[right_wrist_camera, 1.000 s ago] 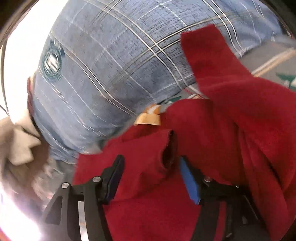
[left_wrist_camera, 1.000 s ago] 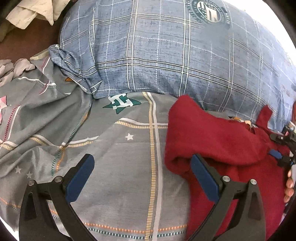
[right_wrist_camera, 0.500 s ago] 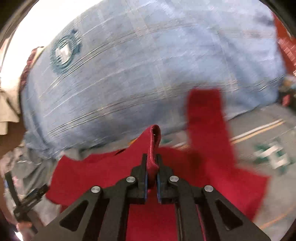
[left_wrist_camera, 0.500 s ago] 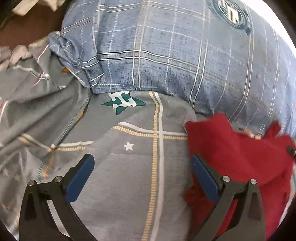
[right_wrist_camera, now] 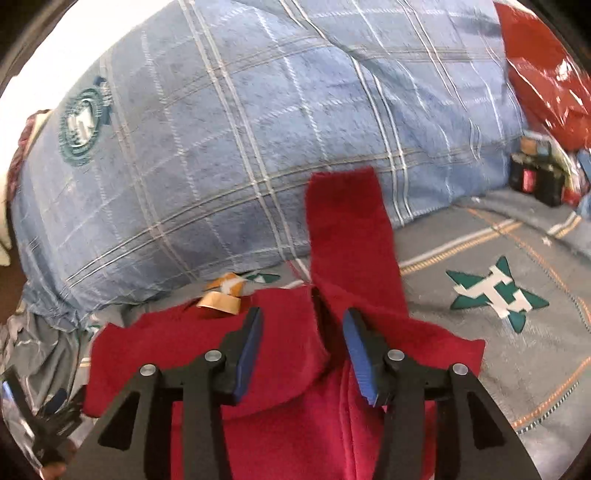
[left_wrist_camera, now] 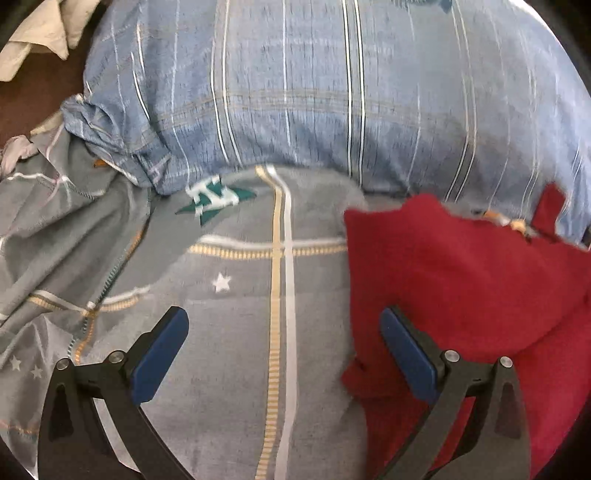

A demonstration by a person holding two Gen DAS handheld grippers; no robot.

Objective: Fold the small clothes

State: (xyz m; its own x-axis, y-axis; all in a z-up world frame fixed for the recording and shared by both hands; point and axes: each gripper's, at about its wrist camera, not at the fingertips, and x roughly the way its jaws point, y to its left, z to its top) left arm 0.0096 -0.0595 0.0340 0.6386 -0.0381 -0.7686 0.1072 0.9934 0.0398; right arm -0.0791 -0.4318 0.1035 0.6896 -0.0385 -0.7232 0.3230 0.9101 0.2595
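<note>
**Red garment on the bed, both grippers open above it**

The red garment lies on the grey bedsheet, up against the foot of a large blue checked pillow. It is a soft, fleecy piece. In your right wrist view, one long narrow part reaches away from the main body and rests partly on the pillow's lower edge. Folds overlap in the middle of the cloth, and an orange tag sits at its far edge, beside the pillow.

Your right gripper is directly over the garment, its blue-padded fingers parted with red cloth showing in the gap; they grip nothing. Whether the tips touch the fabric cannot be told.

Your left gripper has its fingers spread wide. The left finger is over bare bedsheet, and the right finger is over the garment's near left edge. Nothing is held between them.

The sheet carries cream and orange stripes, small white stars, and a green star emblem to the right of the garment. The pillow bears a round green crest. At the far right lie a shiny red bag and a small dark box. In your left wrist view, pale cloth lies crumpled at the top left corner.
</note>
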